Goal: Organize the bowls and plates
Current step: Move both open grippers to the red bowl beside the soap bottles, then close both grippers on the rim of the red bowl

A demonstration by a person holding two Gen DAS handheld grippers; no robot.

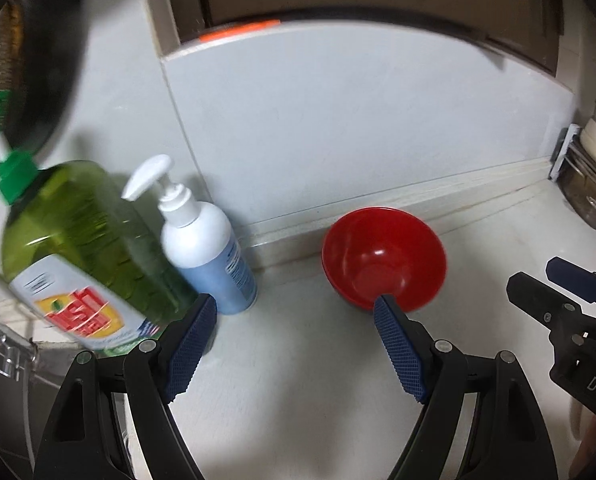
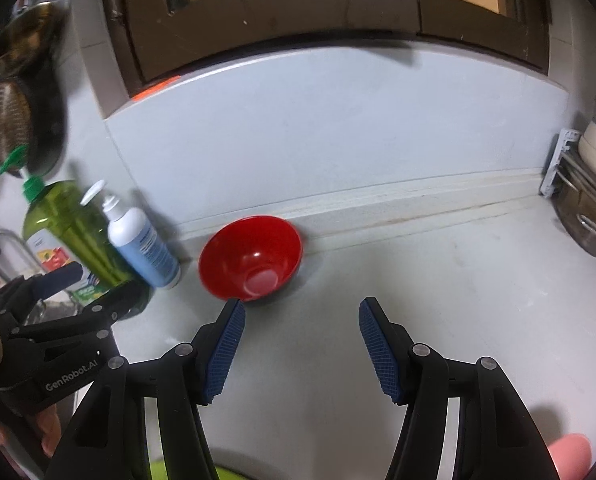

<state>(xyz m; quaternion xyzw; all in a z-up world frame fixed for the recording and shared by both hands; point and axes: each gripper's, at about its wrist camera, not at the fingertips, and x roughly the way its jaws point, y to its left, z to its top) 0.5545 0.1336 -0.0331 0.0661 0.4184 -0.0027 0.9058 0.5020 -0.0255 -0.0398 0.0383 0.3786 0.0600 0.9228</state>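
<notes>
A red bowl [image 1: 384, 258] stands upright on the white counter against the low back ledge; the right wrist view shows the same red bowl [image 2: 251, 256]. My left gripper [image 1: 296, 304] is open and holds nothing. Its right fingertip overlaps the bowl's near rim in the picture; whether it touches I cannot tell. My right gripper [image 2: 302, 306] is also open and empty, just in front of the bowl and slightly to its right. The right gripper [image 1: 538, 284] shows at the right edge of the left wrist view, and the left gripper [image 2: 98, 280] at the left of the right wrist view.
A green dish-soap bottle [image 1: 82, 256] and a white pump bottle [image 1: 206, 248] stand left of the bowl, by a sink edge [image 1: 6, 344]. A metal rack with steel pots [image 2: 586, 216] is at the far right. A window frame [image 2: 298, 8] sits above the grey wall.
</notes>
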